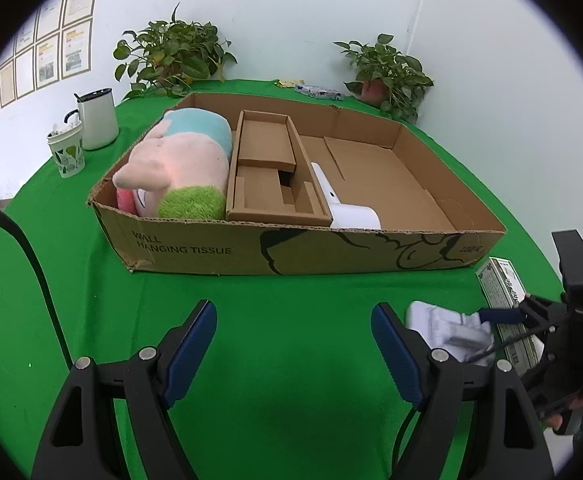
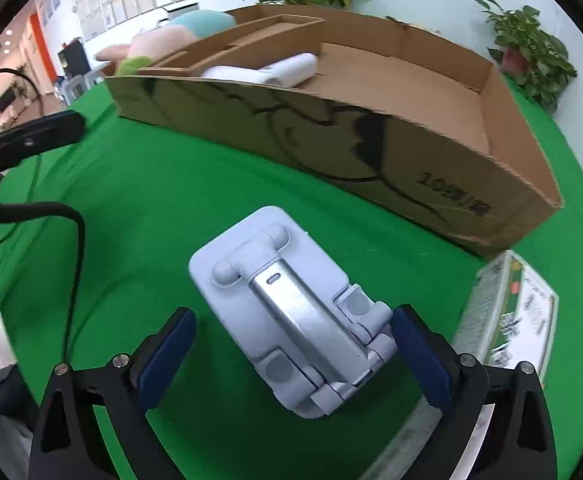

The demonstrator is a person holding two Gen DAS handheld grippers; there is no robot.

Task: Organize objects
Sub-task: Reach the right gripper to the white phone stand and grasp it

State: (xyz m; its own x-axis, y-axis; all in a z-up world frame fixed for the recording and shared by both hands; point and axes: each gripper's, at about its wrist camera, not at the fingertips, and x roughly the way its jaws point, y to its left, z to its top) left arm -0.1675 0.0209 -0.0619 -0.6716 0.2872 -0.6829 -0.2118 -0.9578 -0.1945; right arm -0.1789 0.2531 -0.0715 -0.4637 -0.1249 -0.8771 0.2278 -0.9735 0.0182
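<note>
- The right gripper [image 2: 293, 354] has its jaws apart around the white folding phone stand [image 2: 291, 316], which lies flat on the green table [image 2: 171, 184] near its front right corner; the right pad looks just beside or touching the hinge end, while the left pad is clear of it.
- The left gripper [image 1: 293, 354] hangs with jaws apart over bare cloth in front of the cardboard box [image 1: 291, 248], nothing between them.
- Risk, as I judge it: the stand sits skewed between the pads, so closing could pinch only the hinge knuckles and let it twist or slip out. Its hinged parts could also fold open when lifted.
- A flat printed packet [image 2: 507, 320] lies just beside the stand toward the table's right edge; the right finger could nudge it.
- The box's near wall stands between the stand and the free floor at the box's right end, so the stand must clear it.
- Already in the box: a plush toy [image 1: 179, 160] at the left end, a cardboard insert [image 1: 271, 172] and a white device [image 1: 347, 208] mid-box.
- Two cups [image 1: 87, 128] and two potted plants [image 1: 175, 52] stand at the far edge, well apart from the work.
</note>
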